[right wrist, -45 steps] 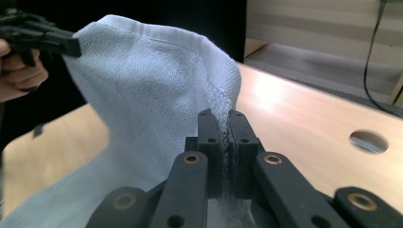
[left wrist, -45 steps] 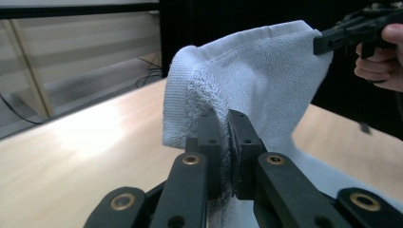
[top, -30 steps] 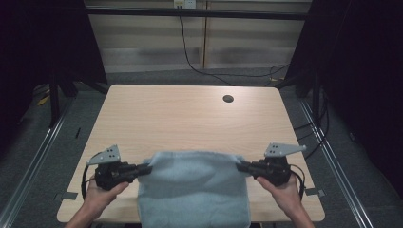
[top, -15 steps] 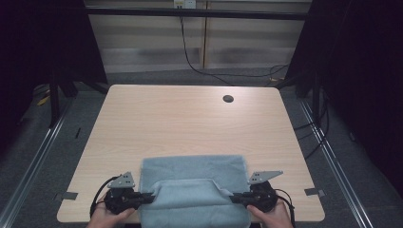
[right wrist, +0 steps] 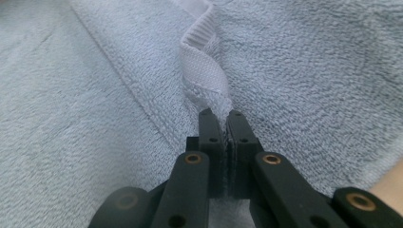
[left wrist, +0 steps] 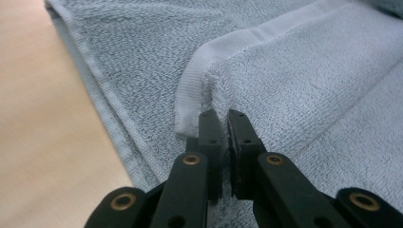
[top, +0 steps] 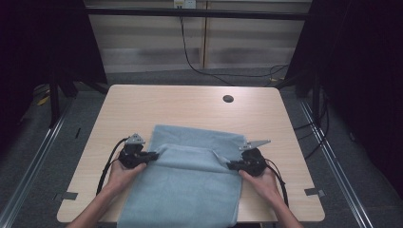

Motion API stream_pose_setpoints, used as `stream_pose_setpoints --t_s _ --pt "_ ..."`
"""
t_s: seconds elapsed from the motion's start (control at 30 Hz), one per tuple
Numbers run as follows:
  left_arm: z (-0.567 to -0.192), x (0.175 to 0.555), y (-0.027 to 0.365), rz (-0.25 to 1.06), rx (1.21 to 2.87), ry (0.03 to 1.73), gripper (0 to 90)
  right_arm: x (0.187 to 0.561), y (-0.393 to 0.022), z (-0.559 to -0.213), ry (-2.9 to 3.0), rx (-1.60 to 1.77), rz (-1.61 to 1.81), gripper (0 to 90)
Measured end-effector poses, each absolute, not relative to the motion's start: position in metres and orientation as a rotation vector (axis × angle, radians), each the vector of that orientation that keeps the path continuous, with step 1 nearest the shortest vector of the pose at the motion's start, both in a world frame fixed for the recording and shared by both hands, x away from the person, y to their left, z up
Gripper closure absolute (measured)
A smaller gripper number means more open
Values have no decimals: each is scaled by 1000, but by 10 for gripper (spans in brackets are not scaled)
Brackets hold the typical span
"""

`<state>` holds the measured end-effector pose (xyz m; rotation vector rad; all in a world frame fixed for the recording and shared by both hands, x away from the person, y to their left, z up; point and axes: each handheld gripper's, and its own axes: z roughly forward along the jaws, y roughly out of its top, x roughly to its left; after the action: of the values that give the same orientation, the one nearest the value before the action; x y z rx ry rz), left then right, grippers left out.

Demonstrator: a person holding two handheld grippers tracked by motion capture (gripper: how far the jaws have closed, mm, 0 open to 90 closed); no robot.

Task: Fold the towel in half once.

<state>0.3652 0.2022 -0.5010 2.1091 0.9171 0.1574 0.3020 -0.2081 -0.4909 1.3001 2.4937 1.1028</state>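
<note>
A light blue towel (top: pixel 190 175) lies on the wooden table (top: pixel 190 107), its near part hanging over the front edge. My left gripper (top: pixel 154 155) is shut on the towel's (left wrist: pixel 294 90) upper-layer left corner, the white hem pinched between the black jaws (left wrist: pixel 223 116). My right gripper (top: pixel 229 166) is shut on the opposite corner of the towel (right wrist: pixel 119 95), where the hem curls up from the jaws (right wrist: pixel 221 114). Between the two grippers the folded-over edge stretches across the lower layer, a strip of which shows beyond it.
A round cable hole (top: pixel 228 99) sits in the table near the far right. Bare wood lies beyond the towel and at both sides. Dark frame rails and a black cable (top: pixel 190 52) run behind the table.
Both grippers have carried the towel's corners away from the person and down onto the table, folding the top edge over the lower layer. The towel now lies flatter.
</note>
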Motion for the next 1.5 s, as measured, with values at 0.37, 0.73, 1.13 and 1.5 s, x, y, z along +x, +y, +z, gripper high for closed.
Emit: stream_pose_setpoints --t_s 0.37,0.73,1.13,1.5 --pt "-505 404 208 205 2042 1003 858 384 -200 -495 2407 1370 1090 877" --pt "-508 434 206 200 2001 1041 858 418 -202 -498 2317 1454 1115 877" --pt "-503 461 198 206 2012 1095 858 440 -197 -501 2189 1537 1085 878" --pt "-481 444 219 191 1853 1010 860 429 -213 -478 2116 1473 1332 877"
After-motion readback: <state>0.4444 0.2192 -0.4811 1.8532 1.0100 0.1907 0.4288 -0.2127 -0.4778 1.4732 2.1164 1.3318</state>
